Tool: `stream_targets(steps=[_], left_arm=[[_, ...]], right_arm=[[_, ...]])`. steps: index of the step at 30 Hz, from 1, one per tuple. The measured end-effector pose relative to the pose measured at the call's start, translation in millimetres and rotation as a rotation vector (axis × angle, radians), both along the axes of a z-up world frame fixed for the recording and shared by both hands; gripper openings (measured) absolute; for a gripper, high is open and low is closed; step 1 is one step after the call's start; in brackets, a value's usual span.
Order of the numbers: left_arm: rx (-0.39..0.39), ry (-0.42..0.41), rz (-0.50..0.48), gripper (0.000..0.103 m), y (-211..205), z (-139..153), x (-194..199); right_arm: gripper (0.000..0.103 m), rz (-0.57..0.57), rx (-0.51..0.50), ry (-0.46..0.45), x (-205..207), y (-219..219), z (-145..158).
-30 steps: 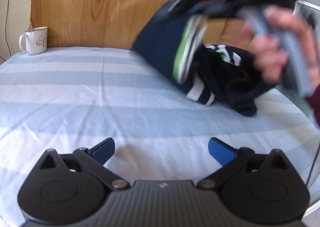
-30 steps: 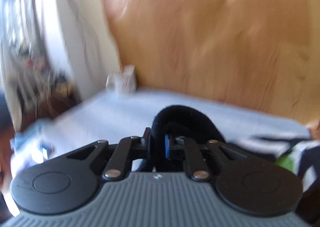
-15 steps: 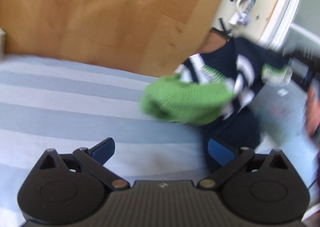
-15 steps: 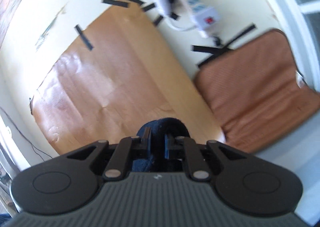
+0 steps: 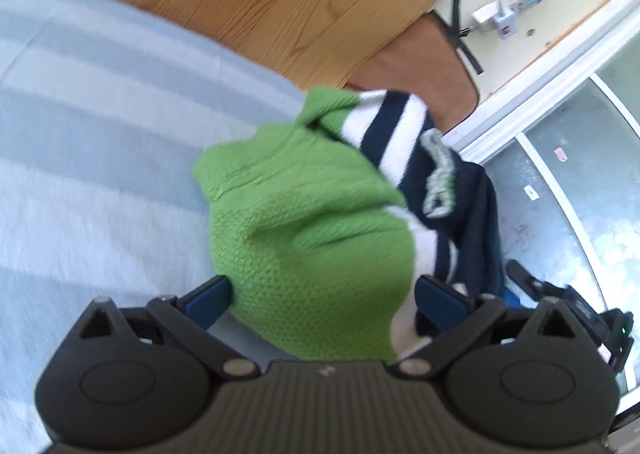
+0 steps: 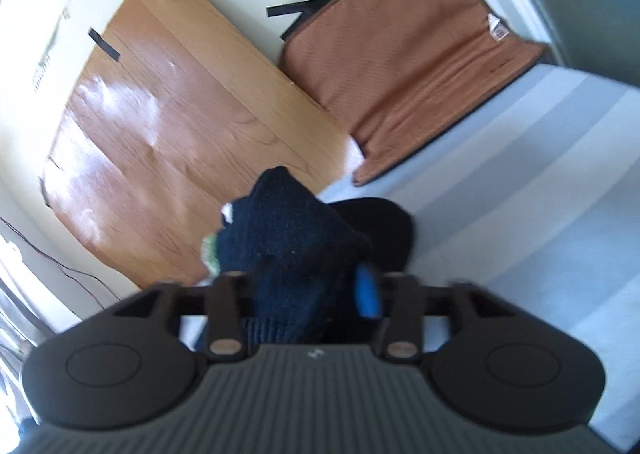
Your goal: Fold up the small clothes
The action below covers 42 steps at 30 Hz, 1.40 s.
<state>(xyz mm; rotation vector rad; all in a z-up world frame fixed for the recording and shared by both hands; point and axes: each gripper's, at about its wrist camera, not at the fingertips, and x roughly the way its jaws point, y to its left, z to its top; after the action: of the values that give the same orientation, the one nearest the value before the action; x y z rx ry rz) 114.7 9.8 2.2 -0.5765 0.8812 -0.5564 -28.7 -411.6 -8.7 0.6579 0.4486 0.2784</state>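
Green knit filled the left wrist view: the toe end of a sock (image 5: 312,238), green then white-and-navy striped, hung between the spread fingers of the left gripper (image 5: 322,296), above the striped blue bed sheet (image 5: 88,126). In the right wrist view, the right gripper (image 6: 316,290) pinched the navy end of the sock (image 6: 288,238), jaws pressed against the fabric. A brown cushion (image 6: 404,54) leaned against the wall beside a wooden board (image 6: 168,114).
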Motion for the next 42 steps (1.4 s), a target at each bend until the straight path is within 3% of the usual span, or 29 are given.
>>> stream_targets(steps=[2,6,9,12,14,17,19,20,22,23,26,34,37,40,42], left_arm=[[-0.012,0.006,0.014,0.101,5.6,-3.9,-0.6],[-0.068,0.032,0.053,0.101,24.2,-9.6,0.4],[-0.115,0.058,0.087,0.101,36.9,-14.5,1.7],[-0.15,0.069,0.079,0.101,35.7,-15.6,4.5],[-0.156,0.061,0.053,0.099,27.5,-14.1,6.8],[-0.123,0.067,0.033,0.079,13.2,-15.3,13.4],[-0.098,0.095,0.03,0.046,6.2,-21.1,18.7],[-0.101,0.105,0.026,0.039,4.6,-23.4,20.4],[-0.099,0.1,0.032,0.022,4.9,-21.7,19.3],[-0.087,0.082,0.039,0.02,6.8,-16.6,16.5],[-0.078,-0.008,0.061,0.017,23.7,7.8,2.9],[0.002,-0.275,0.205,0.016,91.2,121.4,-38.8],[0.03,-0.4,0.249,0.016,114.6,168.2,-71.1],[0.094,-0.536,0.294,0.016,129.0,211.0,-113.6],[0.146,-0.597,0.321,0.016,133.4,230.6,-138.0]], right_arm=[[0.075,0.041,-0.119,0.03,1.9,-0.1,8.6],[0.076,-0.075,-0.343,-0.027,1.8,8.1,37.2],[0.076,0.022,-0.387,-0.13,22.0,36.4,70.0],[0.088,0.163,-0.531,-0.22,55.4,90.3,94.6],[0.088,0.254,-0.644,-0.235,84.9,128.3,98.7],[0.088,0.362,-0.757,-0.163,138.1,173.5,90.9],[0.088,0.404,-0.853,-0.077,170.8,197.3,77.0],[0.085,0.422,-0.908,-0.038,182.5,206.5,66.6],[0.036,0.444,-0.989,0.058,198.3,215.5,47.0],[0.015,0.429,-1.001,0.067,195.7,213.9,43.5],[0.012,0.338,-0.925,-0.047,166.2,190.1,72.6],[0.011,0.05,-0.472,-0.352,51.8,62.7,200.0],[0.011,0.013,-0.397,-0.412,5.8,29.2,219.8],[0.003,-0.006,-0.349,-0.465,-30.6,7.1,218.6],[0.003,-0.027,-0.319,-0.511,-54.4,-3.5,219.8]])
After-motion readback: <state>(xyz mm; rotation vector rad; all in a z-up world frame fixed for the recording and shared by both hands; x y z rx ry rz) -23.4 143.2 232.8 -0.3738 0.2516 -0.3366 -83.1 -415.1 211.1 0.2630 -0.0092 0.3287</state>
